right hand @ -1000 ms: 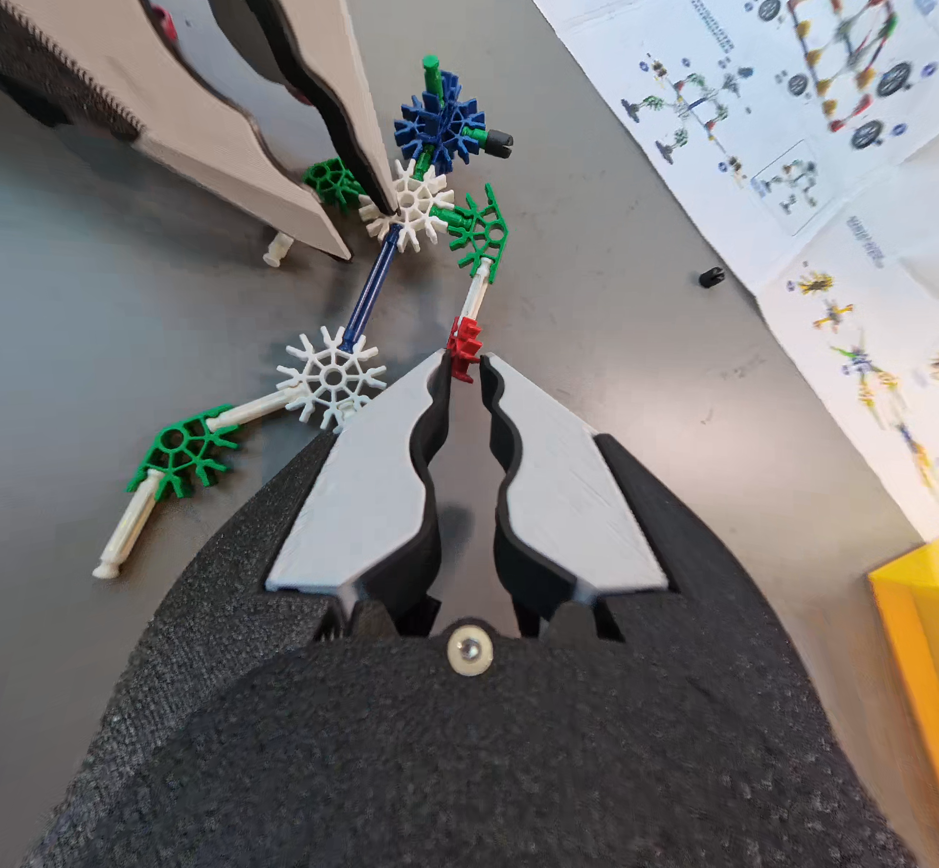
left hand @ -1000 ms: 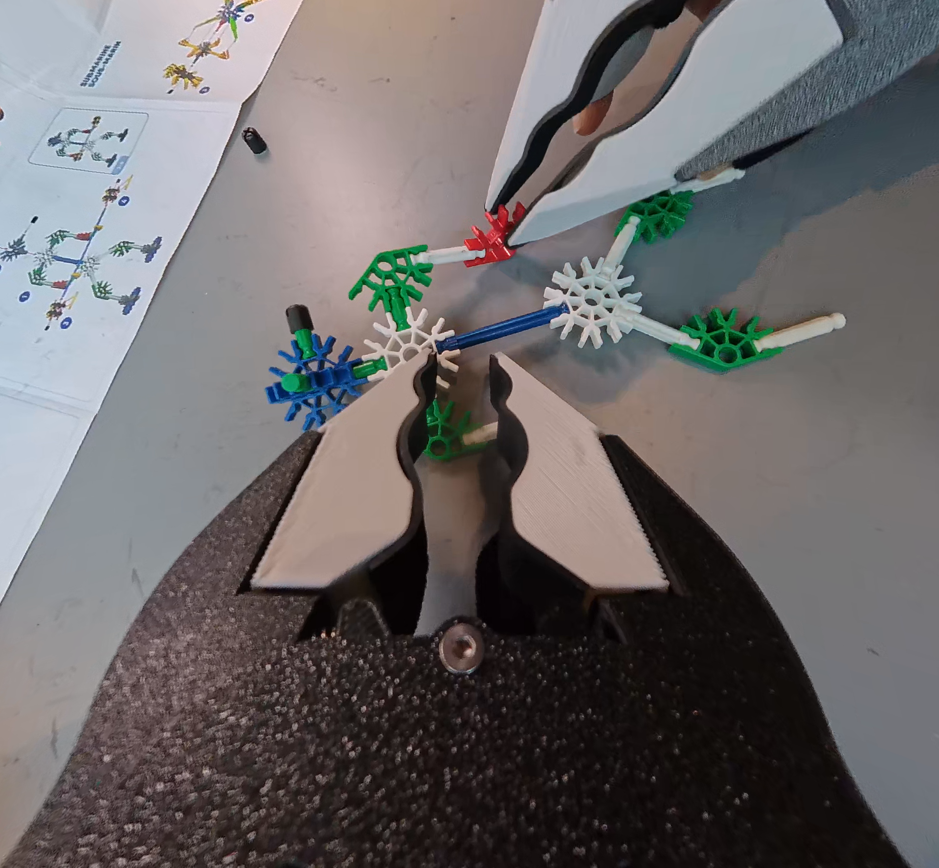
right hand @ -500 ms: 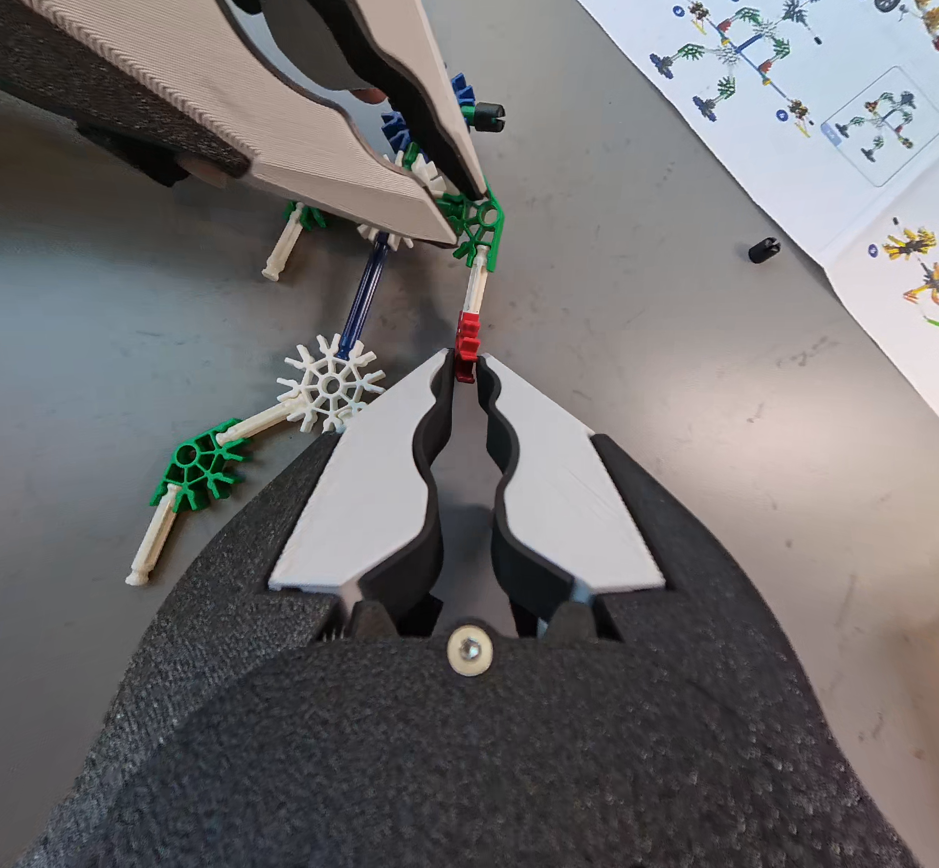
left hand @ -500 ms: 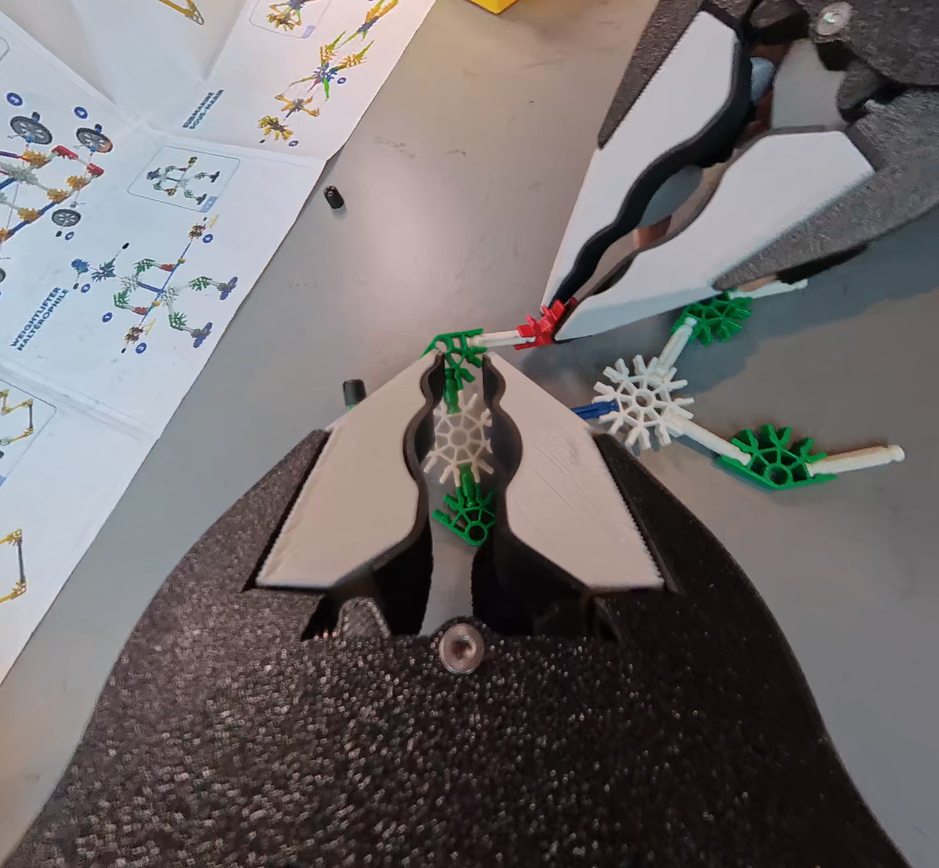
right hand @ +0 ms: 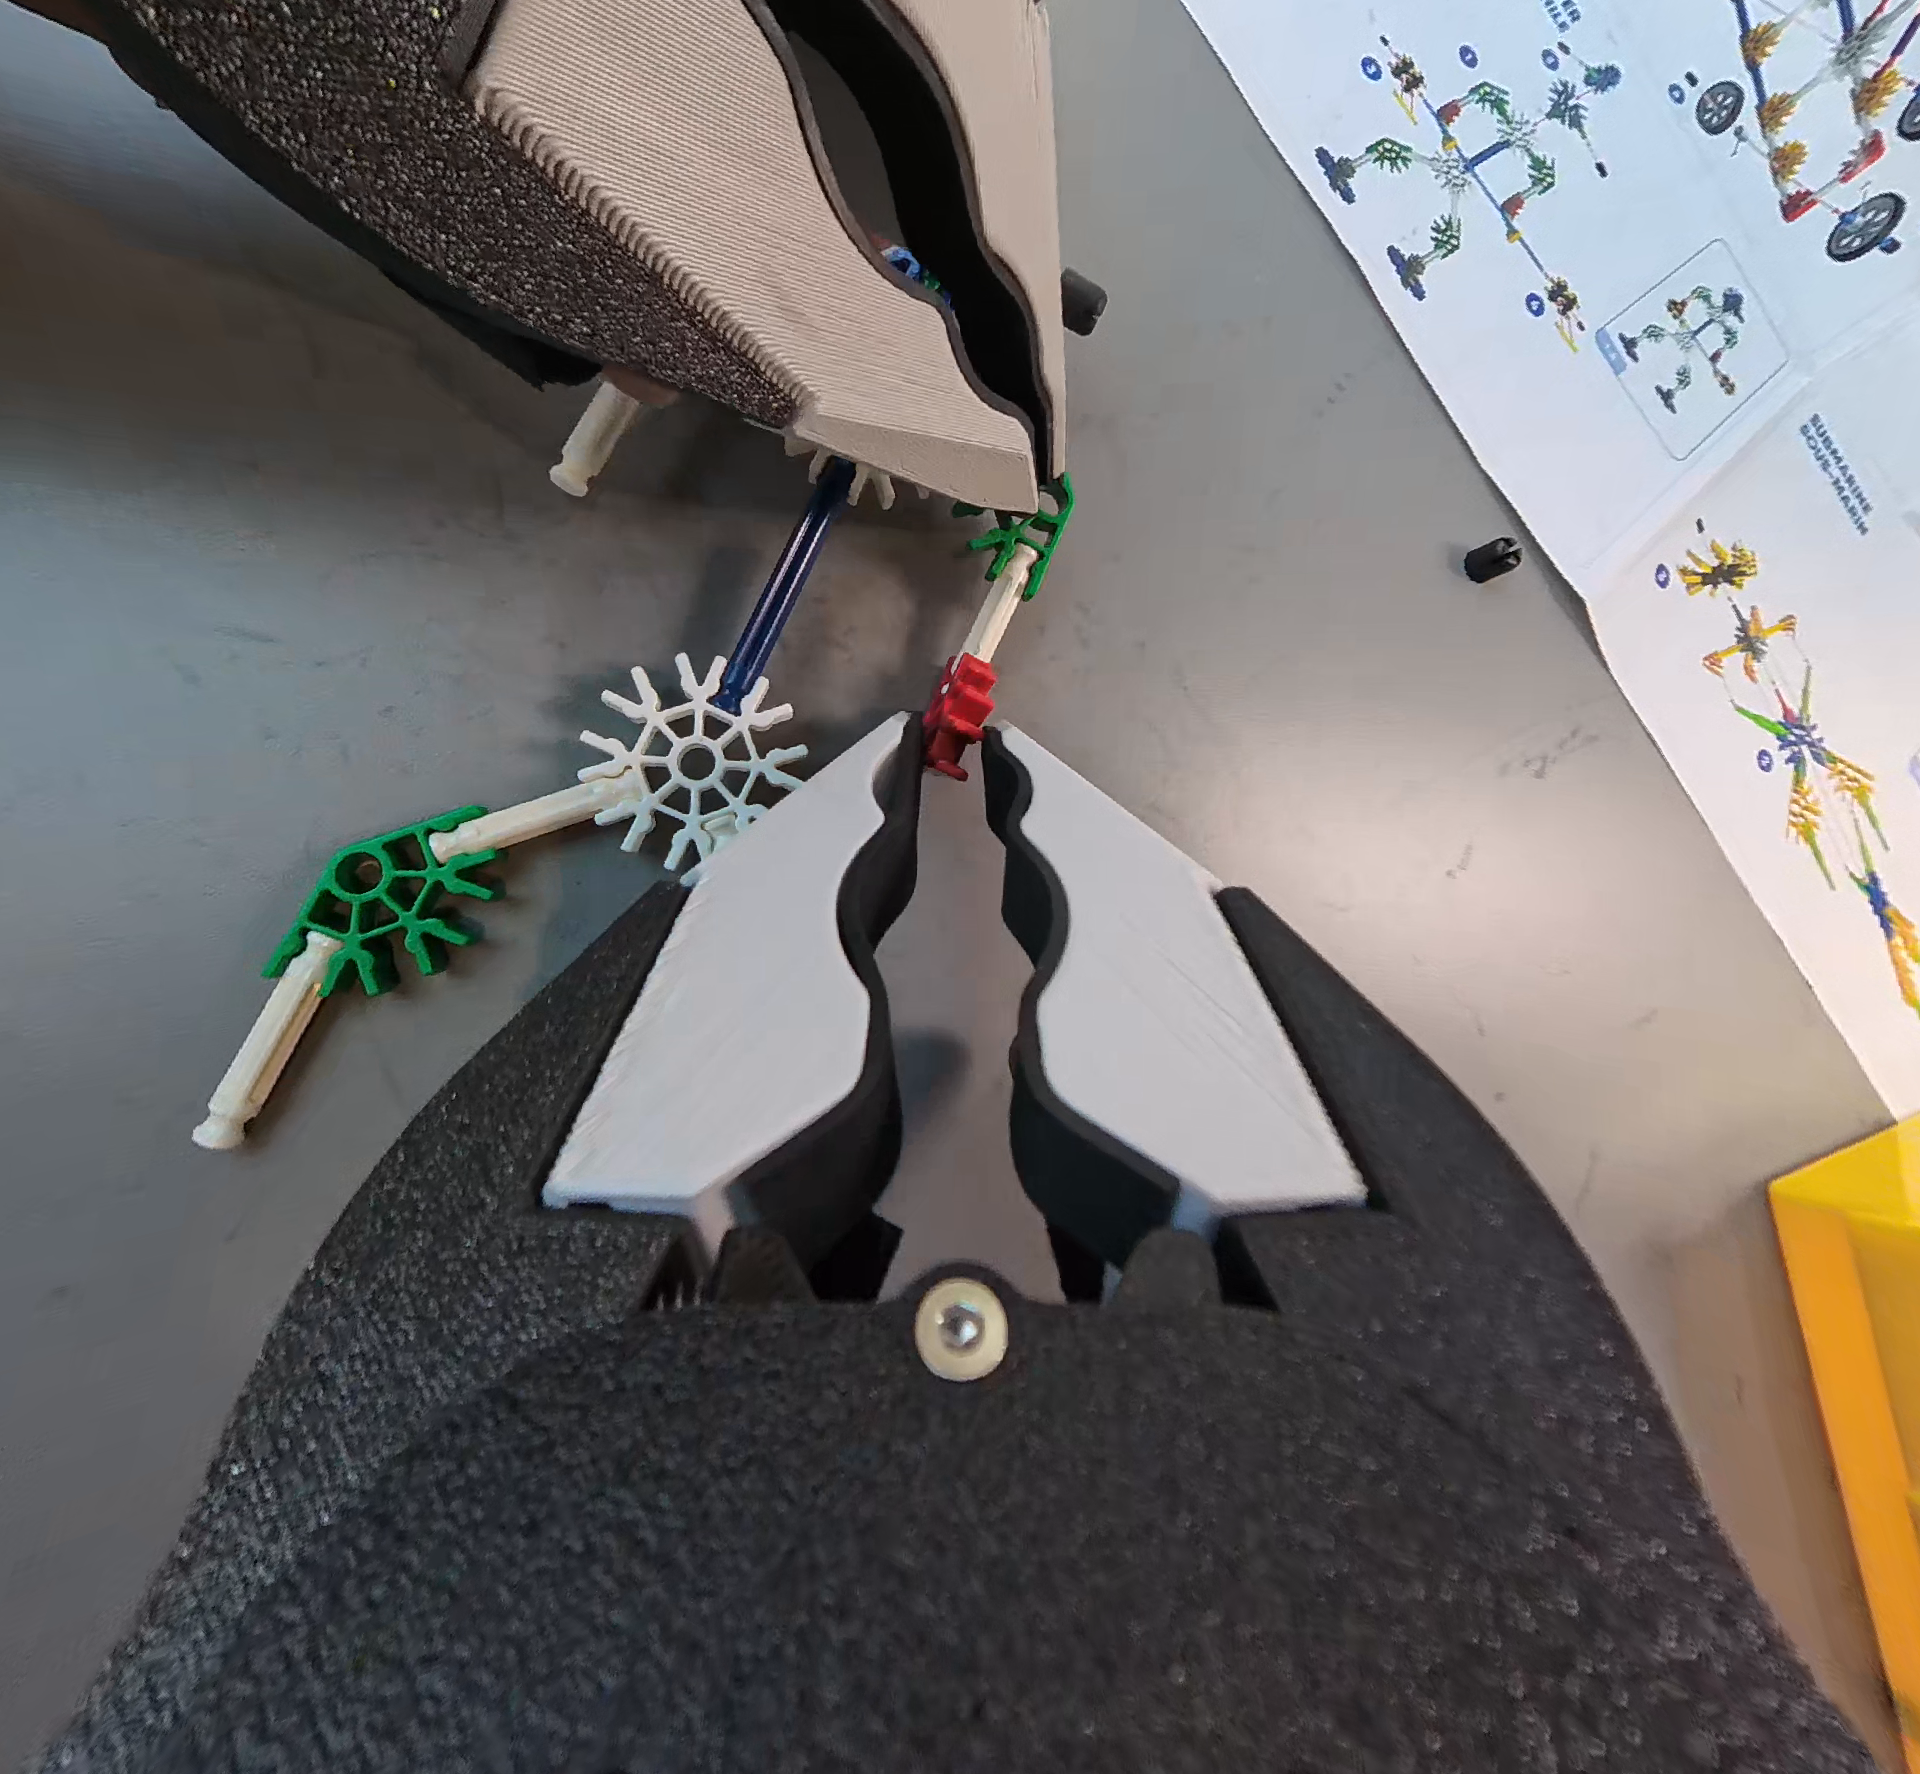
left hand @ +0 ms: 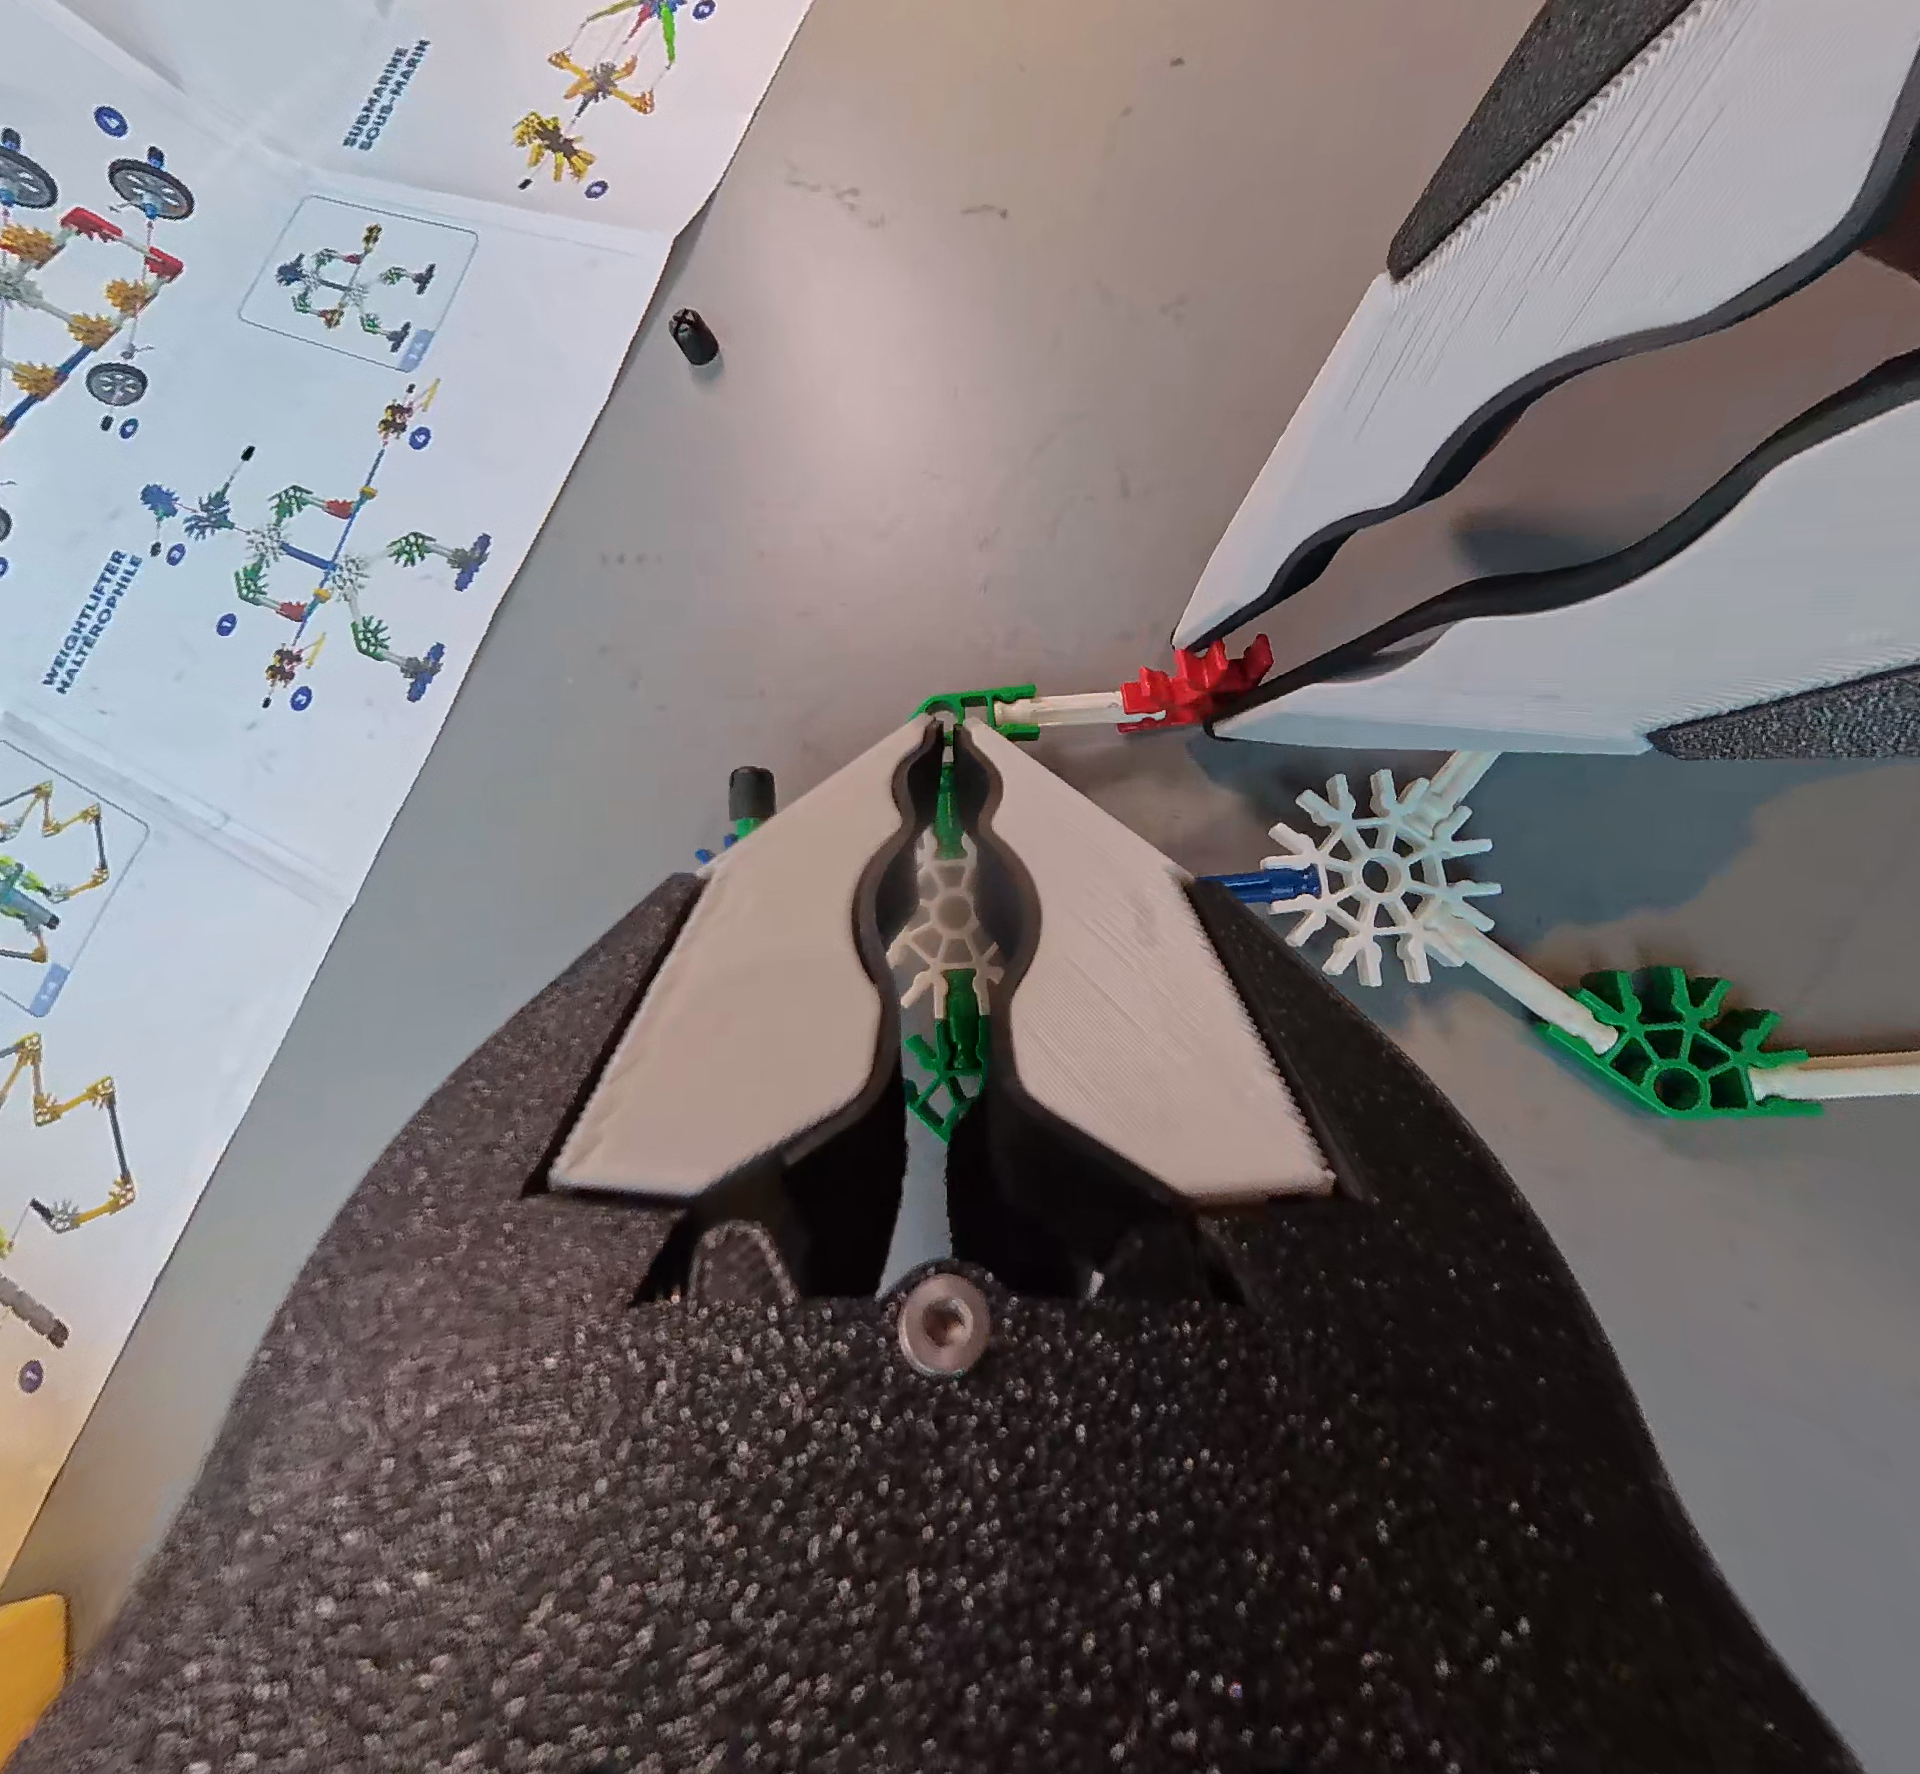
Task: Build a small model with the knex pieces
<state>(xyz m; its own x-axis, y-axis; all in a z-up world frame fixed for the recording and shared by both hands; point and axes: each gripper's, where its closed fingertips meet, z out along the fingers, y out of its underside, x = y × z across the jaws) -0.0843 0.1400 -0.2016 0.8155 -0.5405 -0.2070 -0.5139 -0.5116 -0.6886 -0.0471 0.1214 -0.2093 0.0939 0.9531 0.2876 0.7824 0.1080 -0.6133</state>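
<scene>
A flat toy figure of snap-together plastic rods and connectors lies on the grey bench (left hand: 1039,374). The left hand-held gripper (left hand: 943,737) is clenched over one end of it: a white snowflake-shaped connector (left hand: 948,924) sits in the hollow between its fingers, a small green connector (left hand: 940,1085) below that, and the fingertips meet on a green fan-shaped connector (left hand: 977,704). From that green piece a short white rod (left hand: 1075,708) runs to a small red toothed connector (left hand: 1195,680), which the right hand-held gripper (right hand: 954,737) grasps at its fingertips.

A dark blue rod (right hand: 784,571) joins the hidden end to a second white snowflake connector (right hand: 691,763), lying free on the bench just beside the right gripper's fingers. From it a white rod leads to a larger green fan-shaped connector (right hand: 379,898) with another white rod sticking out. A black cap (left hand: 750,789) on a green peg shows just left of the left gripper.

A white printed instruction sheet (left hand: 260,270) with coloured model drawings lies along the bench edge, a small loose black cap (left hand: 694,337) near it. A yellow box (right hand: 1860,1392) stands at the right
</scene>
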